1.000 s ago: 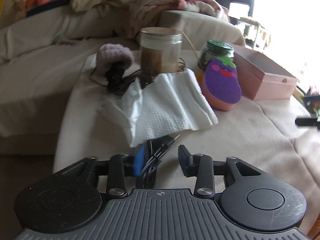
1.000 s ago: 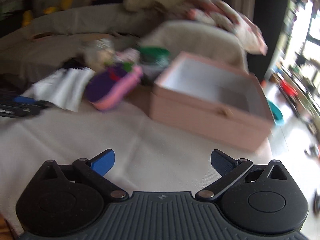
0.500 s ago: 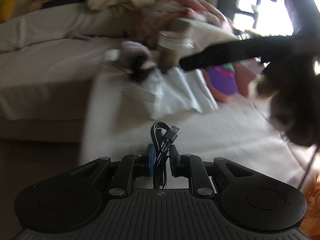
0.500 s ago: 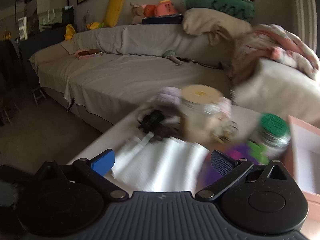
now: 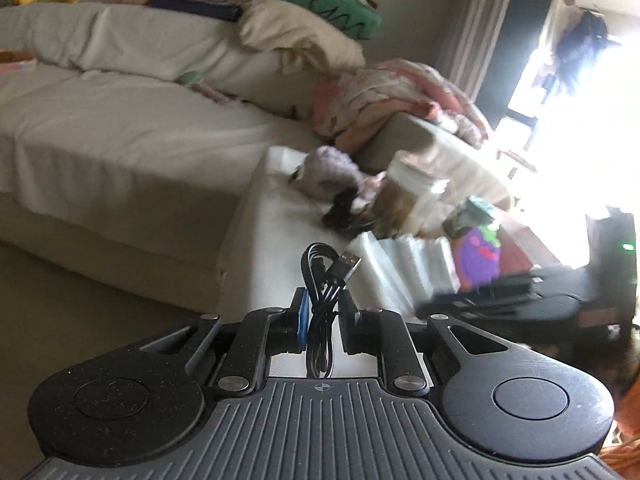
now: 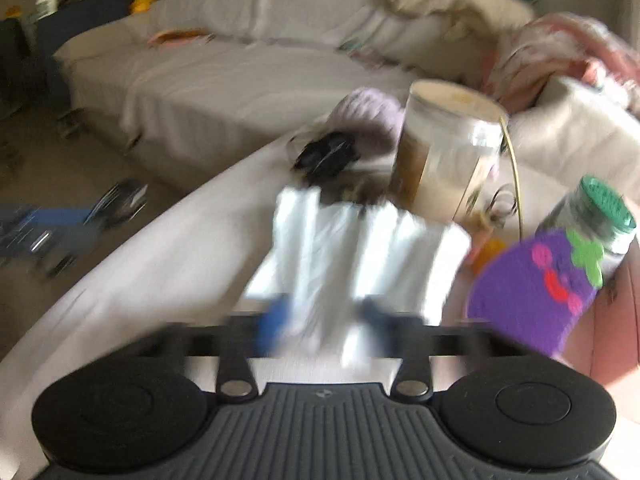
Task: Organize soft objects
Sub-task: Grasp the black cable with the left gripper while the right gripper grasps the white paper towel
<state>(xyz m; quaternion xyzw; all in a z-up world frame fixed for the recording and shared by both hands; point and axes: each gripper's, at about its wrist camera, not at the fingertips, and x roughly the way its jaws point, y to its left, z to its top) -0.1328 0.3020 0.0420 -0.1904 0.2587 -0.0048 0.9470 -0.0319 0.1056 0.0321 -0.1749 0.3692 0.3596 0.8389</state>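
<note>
The left gripper (image 5: 323, 314) is clamped on a bundled black USB cable (image 5: 322, 280), whose loops and plug rise above the jaws. Beyond it and to the right lies the white cloth (image 5: 404, 268) on the covered table (image 5: 264, 240). The right gripper (image 6: 324, 316) is blurred; its jaws sit either side of the cloth's near edge, but I cannot tell whether they grip it. The purple eggplant plush (image 6: 532, 292) leans just right of them.

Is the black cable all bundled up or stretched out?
Bundled up. The black cable is folded into loops with its USB plug sticking out, pinched between the fingers of the left tool.
</note>
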